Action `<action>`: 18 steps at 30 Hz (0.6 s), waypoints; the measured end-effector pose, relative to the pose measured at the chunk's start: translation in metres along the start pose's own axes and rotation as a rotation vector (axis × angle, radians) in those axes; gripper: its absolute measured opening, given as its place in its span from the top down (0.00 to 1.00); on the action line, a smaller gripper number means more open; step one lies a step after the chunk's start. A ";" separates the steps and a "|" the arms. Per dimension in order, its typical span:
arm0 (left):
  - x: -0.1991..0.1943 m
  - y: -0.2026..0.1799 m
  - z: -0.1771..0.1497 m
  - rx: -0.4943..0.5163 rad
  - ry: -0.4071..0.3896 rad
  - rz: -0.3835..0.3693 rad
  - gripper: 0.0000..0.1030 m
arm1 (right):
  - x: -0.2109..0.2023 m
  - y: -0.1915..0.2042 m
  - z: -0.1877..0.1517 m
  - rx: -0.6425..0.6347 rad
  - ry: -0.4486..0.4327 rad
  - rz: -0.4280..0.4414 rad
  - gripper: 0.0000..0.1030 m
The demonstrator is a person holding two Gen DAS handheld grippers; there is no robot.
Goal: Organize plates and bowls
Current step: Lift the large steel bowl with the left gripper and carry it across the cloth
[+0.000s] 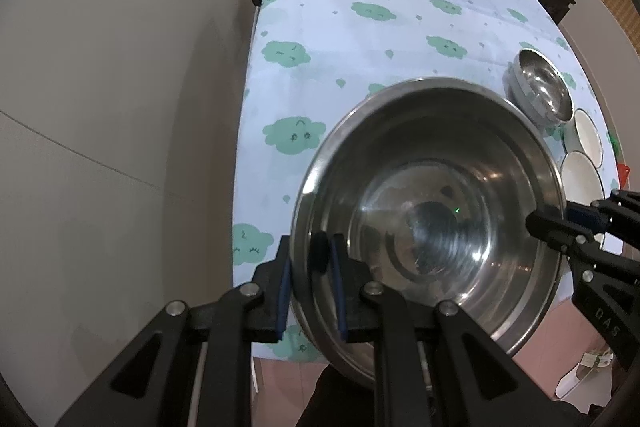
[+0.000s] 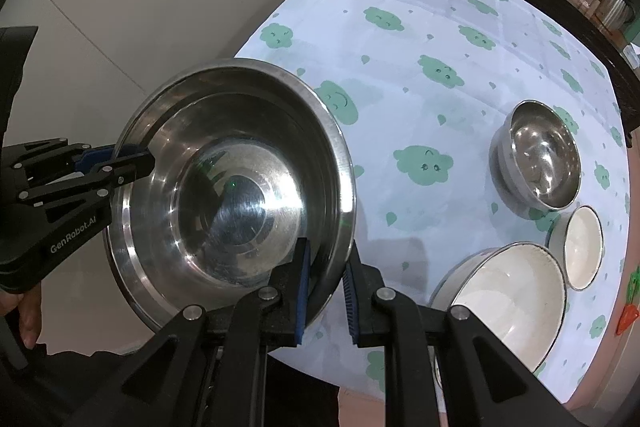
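Left wrist view: left gripper (image 1: 311, 281) and right gripper (image 2: 327, 293) each pinch opposite rims of the large stainless-steel bowl (image 1: 432, 211); uneven lowering could slip it off the counter (image 1: 360, 27) edge.

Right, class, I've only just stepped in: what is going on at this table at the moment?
A person is holding a large steel bowl with two handheld grippers. The left gripper and the right gripper are each clamped on opposite sides of its rim, carrying it over the near edge of the table with the cloud-print cloth. Off to the right on the cloth sit a smaller steel bowl and two white bowls, a large one and a small one.
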State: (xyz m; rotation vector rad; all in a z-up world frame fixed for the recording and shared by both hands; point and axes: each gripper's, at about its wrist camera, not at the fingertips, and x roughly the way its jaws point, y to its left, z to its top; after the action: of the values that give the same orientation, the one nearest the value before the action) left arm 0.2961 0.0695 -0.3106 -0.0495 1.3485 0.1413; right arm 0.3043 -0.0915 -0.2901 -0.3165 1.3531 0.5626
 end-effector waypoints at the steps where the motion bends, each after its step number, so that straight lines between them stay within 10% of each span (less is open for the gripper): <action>1: 0.000 0.001 -0.001 -0.001 0.002 0.001 0.85 | 0.001 0.001 -0.001 0.000 0.002 0.001 0.83; 18: 0.010 0.008 -0.021 -0.010 0.042 0.011 0.86 | 0.018 0.017 -0.011 -0.012 0.052 0.023 0.83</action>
State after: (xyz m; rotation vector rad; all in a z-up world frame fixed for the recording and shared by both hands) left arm 0.2771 0.0753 -0.3243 -0.0538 1.3904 0.1565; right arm 0.2876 -0.0797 -0.3083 -0.3281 1.4051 0.5851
